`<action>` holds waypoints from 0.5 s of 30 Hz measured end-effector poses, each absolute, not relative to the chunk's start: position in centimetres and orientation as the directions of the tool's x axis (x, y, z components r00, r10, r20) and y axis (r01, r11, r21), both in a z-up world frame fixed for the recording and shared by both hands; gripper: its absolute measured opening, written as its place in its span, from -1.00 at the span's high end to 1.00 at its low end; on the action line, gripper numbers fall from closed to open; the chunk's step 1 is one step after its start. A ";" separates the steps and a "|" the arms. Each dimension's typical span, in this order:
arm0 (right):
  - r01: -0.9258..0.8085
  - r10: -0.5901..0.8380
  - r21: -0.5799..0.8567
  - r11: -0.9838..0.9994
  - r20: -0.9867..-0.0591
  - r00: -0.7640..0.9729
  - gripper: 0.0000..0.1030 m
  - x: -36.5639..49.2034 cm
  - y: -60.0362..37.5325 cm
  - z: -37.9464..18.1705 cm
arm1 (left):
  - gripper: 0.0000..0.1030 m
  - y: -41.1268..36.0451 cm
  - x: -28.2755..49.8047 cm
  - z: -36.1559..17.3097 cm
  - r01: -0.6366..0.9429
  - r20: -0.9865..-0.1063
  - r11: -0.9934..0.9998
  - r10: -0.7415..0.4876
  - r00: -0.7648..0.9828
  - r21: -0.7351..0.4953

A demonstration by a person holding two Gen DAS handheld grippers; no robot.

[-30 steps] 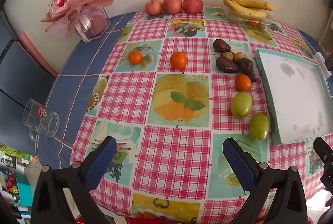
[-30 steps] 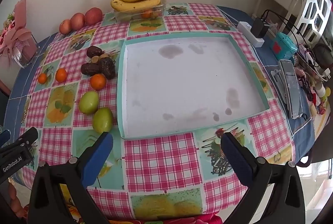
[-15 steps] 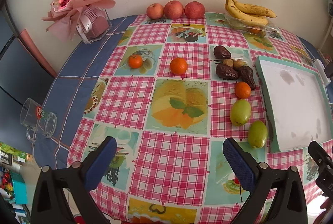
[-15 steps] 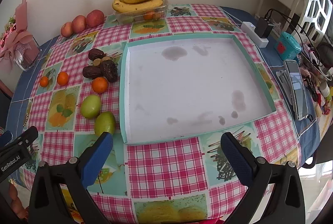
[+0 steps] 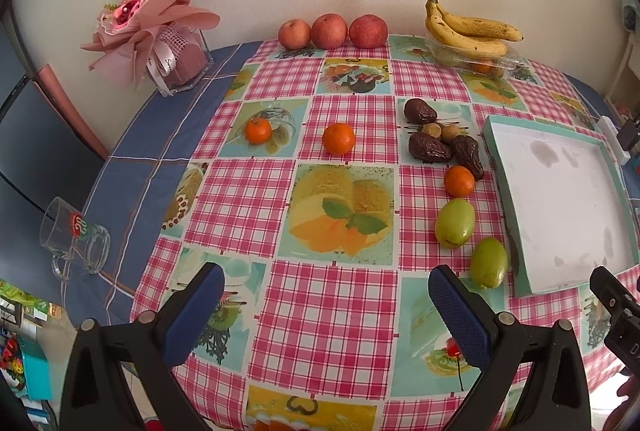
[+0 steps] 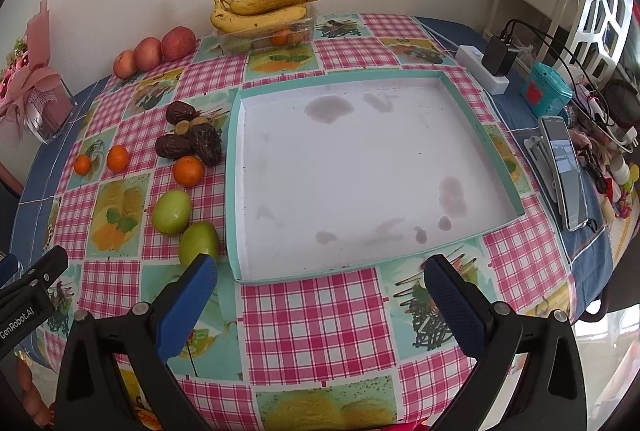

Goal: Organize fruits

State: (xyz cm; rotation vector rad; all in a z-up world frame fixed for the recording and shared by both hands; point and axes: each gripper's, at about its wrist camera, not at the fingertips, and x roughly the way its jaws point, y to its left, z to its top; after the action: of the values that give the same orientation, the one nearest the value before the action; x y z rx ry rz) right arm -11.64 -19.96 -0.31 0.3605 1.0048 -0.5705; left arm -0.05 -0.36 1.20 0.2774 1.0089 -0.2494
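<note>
Fruit lies loose on the counter (image 5: 332, 315), none of it in the tray (image 6: 236, 191) yet. We judge this the opening step: nothing gripped, no fruit chosen.

Left gripper (image 5: 326, 307) hangs over the near edge of the counter, jaws spread wide, nothing between them. Right gripper (image 6: 320, 295) likewise wide apart and empty, poised just short of the tray's near rim.

Layout, left wrist view:
- three apples (image 5: 333, 31) in a row against the far wall
- bananas (image 5: 468, 31) resting on a clear punnet, far right
- two oranges (image 5: 339, 138) mid-counter, well apart from the tray; a third orange (image 5: 459, 181) closer to it
- dark dates (image 5: 430, 147) clustered with two small brown fruits, just beside the tray's far-left corner
- two green fruits (image 5: 455, 223), near each other, beside the tray's left rim; the nearer one (image 6: 198, 243) sits just beyond the right gripper's left finger

Tray interior is bare white with faint stains.

Next move, as we read it: either gripper goes to the near green fruit, straddles it and closes gently. Round, smooth skin; we expect it may roll if nudged off-centre. Then lift over the rim, set down inside.

Bouquet (image 5: 156, 15) and glass mug (image 5: 74, 239) sit at the left, out of the way.
</note>
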 end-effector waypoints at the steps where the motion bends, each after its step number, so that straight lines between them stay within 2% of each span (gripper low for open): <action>1: 0.601 -0.281 0.025 0.799 -0.868 0.409 -1.00 -11.6 -20.0 -0.3 | -1.00 -0.4 -0.1 1.2 0.331 -0.856 0.937 -0.077 0.511 0.113; 15: 0.601 -0.279 0.026 0.799 -0.869 0.408 -1.00 -11.6 -20.0 -0.2 | -1.00 -0.4 -0.1 1.2 0.331 -0.856 0.937 -0.077 0.511 0.113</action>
State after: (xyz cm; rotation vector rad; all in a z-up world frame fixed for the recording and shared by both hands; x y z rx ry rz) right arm -11.59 -20.04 -0.25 0.3624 1.0075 -0.5694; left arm -0.11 -0.40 1.22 0.2776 1.0079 -0.2489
